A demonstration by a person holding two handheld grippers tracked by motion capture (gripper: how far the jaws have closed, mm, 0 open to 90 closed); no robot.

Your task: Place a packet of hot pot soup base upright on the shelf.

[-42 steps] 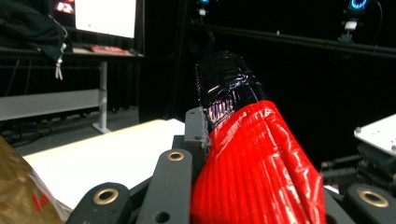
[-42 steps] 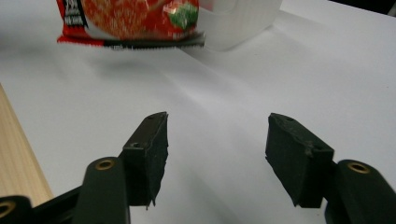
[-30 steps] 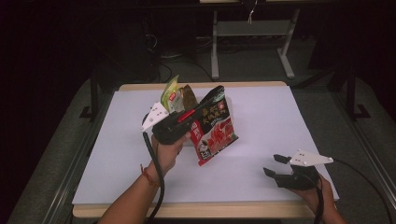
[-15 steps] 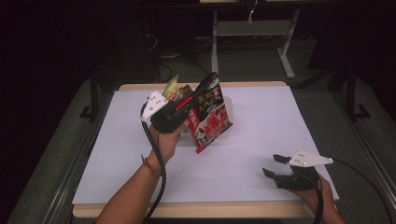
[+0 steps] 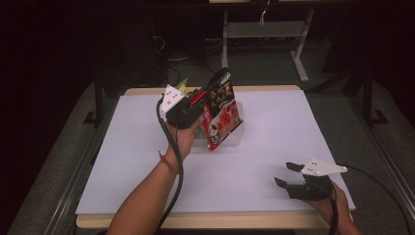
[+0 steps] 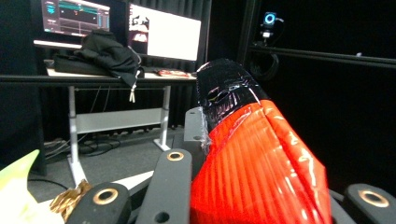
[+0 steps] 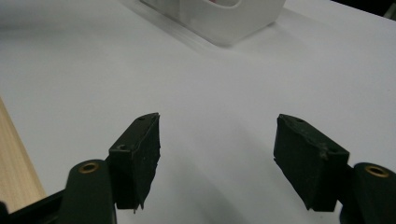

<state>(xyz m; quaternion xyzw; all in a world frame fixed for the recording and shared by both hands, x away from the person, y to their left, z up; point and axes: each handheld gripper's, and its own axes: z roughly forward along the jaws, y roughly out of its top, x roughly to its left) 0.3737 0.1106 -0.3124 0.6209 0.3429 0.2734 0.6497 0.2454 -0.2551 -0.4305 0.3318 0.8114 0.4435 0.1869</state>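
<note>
A red and black snack bag (image 5: 222, 120) hangs in the air over the far middle of the white table (image 5: 274, 127). My left gripper (image 5: 218, 81) is shut on its top edge, tilted up and away. In the left gripper view the glossy red bag (image 6: 254, 163) fills the space between the black jaws of my left gripper (image 6: 271, 186). Near the table's front right edge my right gripper (image 5: 283, 173) rests low and open. Its jaws have been spreading a little, and only bare table lies between the jaws of my right gripper (image 7: 217, 154).
A white container (image 7: 224, 18) stands on the table ahead of the right gripper, under the hanging bag. A green and yellow packet (image 5: 183, 85) pokes up behind the left hand. A wooden rim (image 7: 14, 172) edges the table. Desks and monitors (image 6: 161, 32) stand beyond.
My left gripper has carried the snack bag up and toward the far side of the table, tilting it more upright. The right hand has stayed in place.
</note>
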